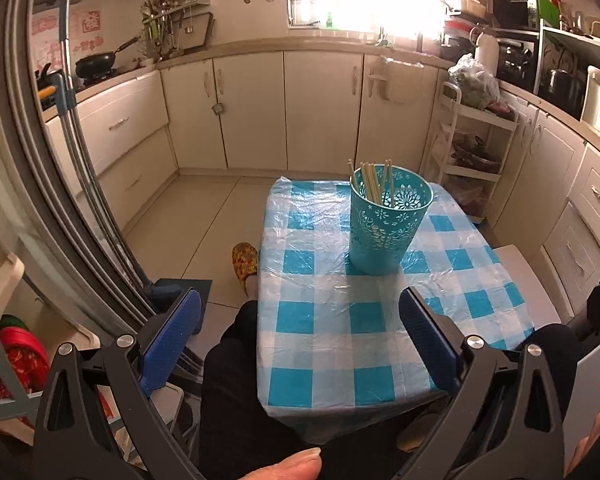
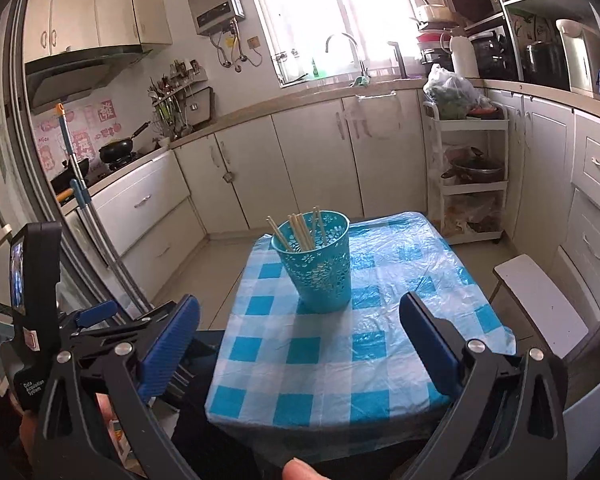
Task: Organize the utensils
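A teal cut-out holder (image 1: 386, 220) (image 2: 318, 262) stands upright on a small table with a blue-and-white checked cover (image 1: 340, 320) (image 2: 340, 340). Several wooden chopsticks (image 1: 374, 182) (image 2: 300, 230) stick up out of it. My left gripper (image 1: 300, 344) hangs open above the table's near end, well short of the holder, with nothing between its blue pads (image 1: 176, 340). My right gripper (image 2: 300, 344) is also wide open and empty, back from the holder over the near part of the cover. The left gripper's body (image 2: 36, 300) shows at the left edge of the right wrist view.
A person's dark-trousered legs (image 1: 236, 380) and a patterned slipper (image 1: 245, 260) lie by the table's near left side. A fridge door edge and mop handle (image 1: 66, 80) stand left. A white stool (image 2: 540, 300) and a white cart (image 2: 468, 184) stand right. Cabinets line the back.
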`<state>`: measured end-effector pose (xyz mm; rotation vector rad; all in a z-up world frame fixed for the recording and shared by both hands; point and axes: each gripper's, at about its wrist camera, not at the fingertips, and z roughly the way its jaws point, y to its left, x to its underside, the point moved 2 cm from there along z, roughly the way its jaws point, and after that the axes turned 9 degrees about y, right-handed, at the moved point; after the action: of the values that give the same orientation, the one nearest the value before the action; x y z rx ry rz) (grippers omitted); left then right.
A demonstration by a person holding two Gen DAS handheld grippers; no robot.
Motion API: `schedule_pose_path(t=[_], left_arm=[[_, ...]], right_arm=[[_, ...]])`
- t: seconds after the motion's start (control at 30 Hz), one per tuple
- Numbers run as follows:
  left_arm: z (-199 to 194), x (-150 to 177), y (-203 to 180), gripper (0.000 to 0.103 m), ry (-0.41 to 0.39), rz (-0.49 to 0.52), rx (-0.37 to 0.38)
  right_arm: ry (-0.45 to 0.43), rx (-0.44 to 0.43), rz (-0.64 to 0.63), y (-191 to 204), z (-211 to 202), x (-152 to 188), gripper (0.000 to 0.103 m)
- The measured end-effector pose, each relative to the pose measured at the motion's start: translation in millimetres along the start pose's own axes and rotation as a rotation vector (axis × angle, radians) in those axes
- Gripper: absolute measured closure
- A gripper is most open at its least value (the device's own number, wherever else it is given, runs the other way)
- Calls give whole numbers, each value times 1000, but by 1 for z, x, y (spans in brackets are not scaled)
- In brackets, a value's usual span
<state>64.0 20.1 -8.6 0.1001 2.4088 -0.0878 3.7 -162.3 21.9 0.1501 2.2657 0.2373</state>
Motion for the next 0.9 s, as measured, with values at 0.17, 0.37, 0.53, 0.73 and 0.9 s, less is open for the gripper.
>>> schedule_pose_path(t=[0.17,0.37,0.53,0.73,0.9], left_arm=[[-41,21,3,8,-42,-15,-1],[-79,38,1,8,-113,-1,-34],[-99,47,0,8,-133,5,-36],[-113,53,0,8,-160,7,-39],[-125,57,0,8,-189,3,-51]], right_arm=[[-35,10,-12,18,-31,25,7],[-96,38,-16,24,-58,38,7],[-127,40,-29,29,-74,45,7],[-158,41,-55,37,-87,49,7],[-180,45,-61,39,-93,50,7]])
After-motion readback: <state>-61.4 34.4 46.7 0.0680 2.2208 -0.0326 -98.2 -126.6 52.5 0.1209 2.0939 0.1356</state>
